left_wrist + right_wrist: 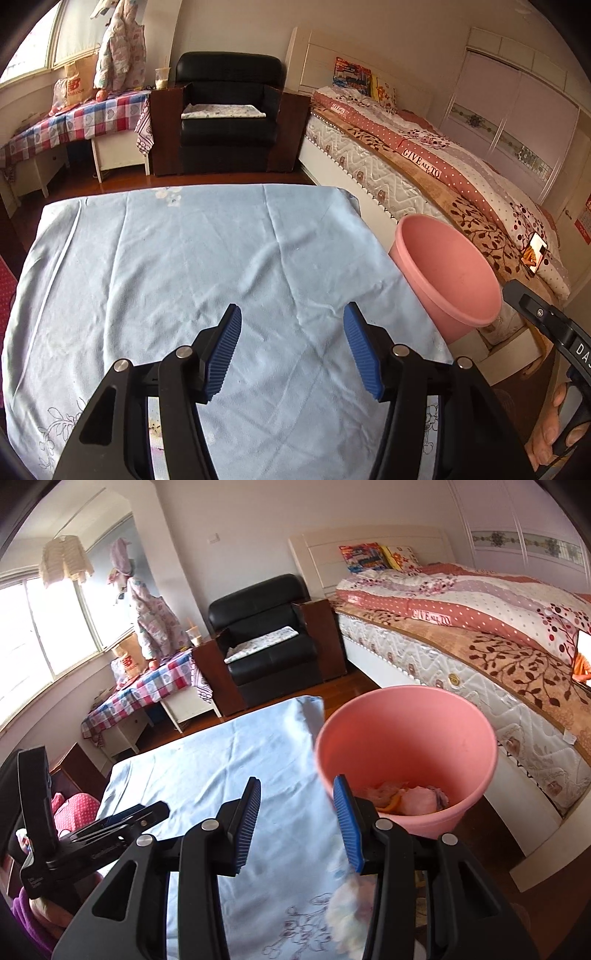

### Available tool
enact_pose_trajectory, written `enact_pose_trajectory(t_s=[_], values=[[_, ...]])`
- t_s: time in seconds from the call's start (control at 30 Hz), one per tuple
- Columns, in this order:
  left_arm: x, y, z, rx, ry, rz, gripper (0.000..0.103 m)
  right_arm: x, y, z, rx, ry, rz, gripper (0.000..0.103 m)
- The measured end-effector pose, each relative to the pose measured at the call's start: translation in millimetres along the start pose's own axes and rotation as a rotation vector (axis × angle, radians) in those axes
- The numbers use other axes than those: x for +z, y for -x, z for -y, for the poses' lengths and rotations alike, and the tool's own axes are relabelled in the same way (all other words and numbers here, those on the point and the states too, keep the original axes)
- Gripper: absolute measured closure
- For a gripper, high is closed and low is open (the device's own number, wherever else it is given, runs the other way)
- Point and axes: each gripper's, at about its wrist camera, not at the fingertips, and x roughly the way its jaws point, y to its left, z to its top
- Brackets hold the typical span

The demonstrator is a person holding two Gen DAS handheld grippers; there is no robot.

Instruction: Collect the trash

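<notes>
— Blue cloth (166, 258) lies bare ahead of the left gripper (292, 306), whose fingers are spread wide with nothing between them. Anything left to collect?

— Look further right. The right gripper (297, 780) has its fingers about half apart, and they're empty too. A white wad (347, 912) lies on the cloth at five o'clock from the tips, tucked by the right finger's base. It's blurred and roundish, with no clear long axis.

— So the right hand is nearer?

— I'd say so, but it must draw back first. The pink bin (443, 266) stands at one o'clock off the table's edge, with scraps (410, 797) already inside.
</notes>
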Motion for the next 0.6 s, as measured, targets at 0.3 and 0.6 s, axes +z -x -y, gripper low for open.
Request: enact_pose_trajectory(t_s=[0.3, 0.6], values=[[5.2, 16.2, 17.5, 0.009, -0.054, 0.067, 0.046, -13.4, 12.4, -24.3, -0.014, 0.037, 0.047, 0.061], [7.1, 22.4, 41.8, -0.007, -0.076, 0.095, 0.046, -24.5, 23.2, -30.4, -0.064, 0.082, 0.067, 0.061]])
